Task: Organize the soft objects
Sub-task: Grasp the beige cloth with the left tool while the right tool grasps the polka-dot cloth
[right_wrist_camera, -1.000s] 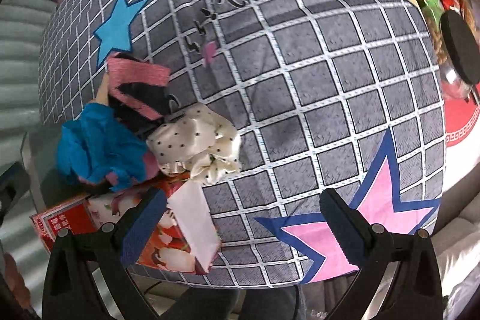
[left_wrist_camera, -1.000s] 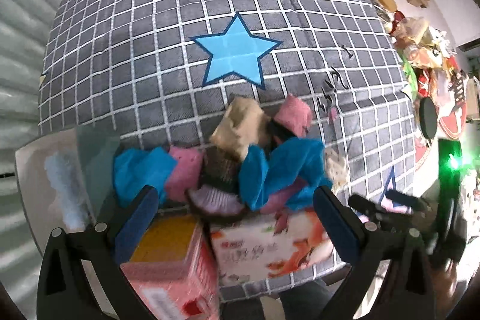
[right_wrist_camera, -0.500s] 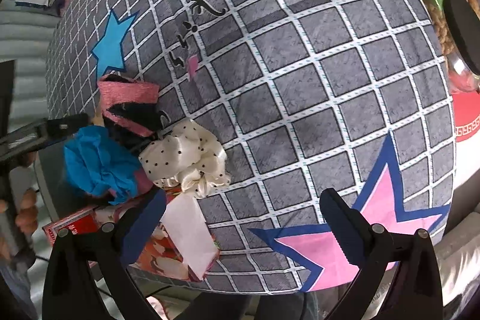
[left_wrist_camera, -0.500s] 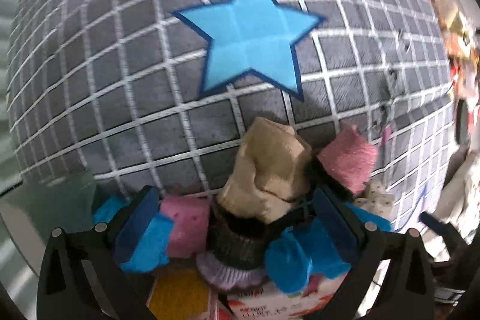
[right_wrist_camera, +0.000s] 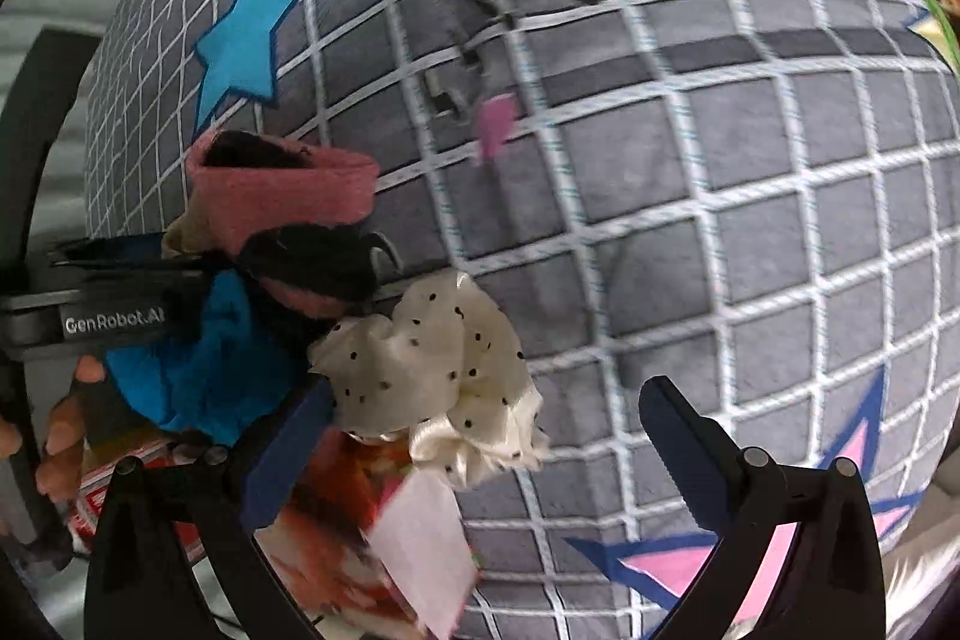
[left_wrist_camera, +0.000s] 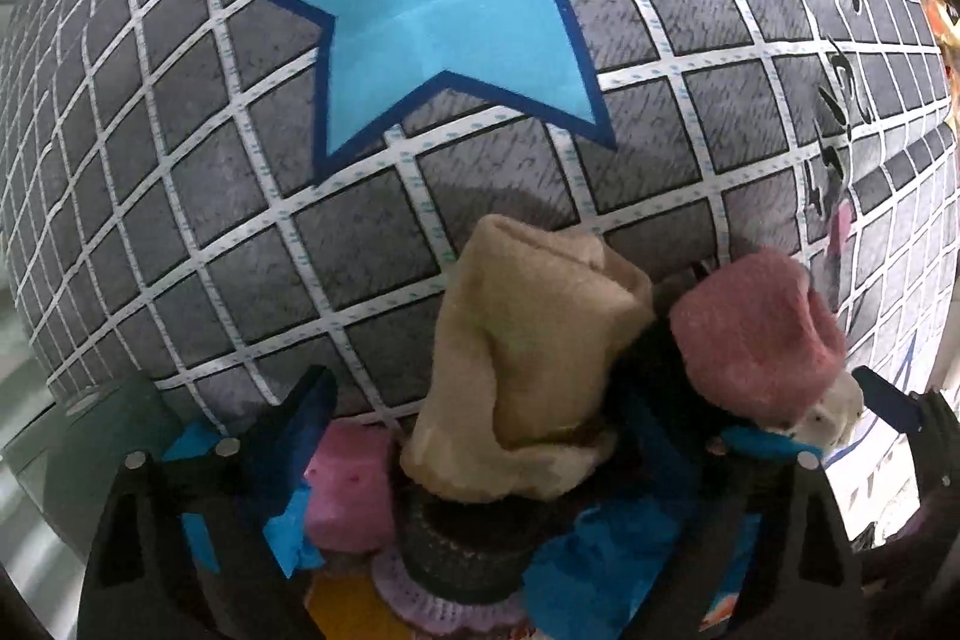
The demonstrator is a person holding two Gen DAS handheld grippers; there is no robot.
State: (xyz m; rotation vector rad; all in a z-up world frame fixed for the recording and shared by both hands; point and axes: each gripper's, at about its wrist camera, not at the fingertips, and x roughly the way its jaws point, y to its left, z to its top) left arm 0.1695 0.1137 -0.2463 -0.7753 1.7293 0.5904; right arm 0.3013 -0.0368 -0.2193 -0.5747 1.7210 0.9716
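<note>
While the left gripper [left_wrist_camera: 480, 436] points steeply down over the pile, the beige sock [left_wrist_camera: 528, 358] stands bunched between its blue fingers [left_wrist_camera: 300, 436], which are closing without pressing it. A pink sock [left_wrist_camera: 762, 334] sits just right of the beige one, a pink sponge [left_wrist_camera: 348, 490] just left. The right gripper [right_wrist_camera: 480, 436] hangs wide apart, holding nothing, its left finger beside the dotted cream scrunchie [right_wrist_camera: 432, 370] on the grey checked blanket [right_wrist_camera: 720, 220]. Compared with a second ago, the left gripper has dropped much closer to the pile, and the blue star [left_wrist_camera: 444, 16] now fills the view.
</note>
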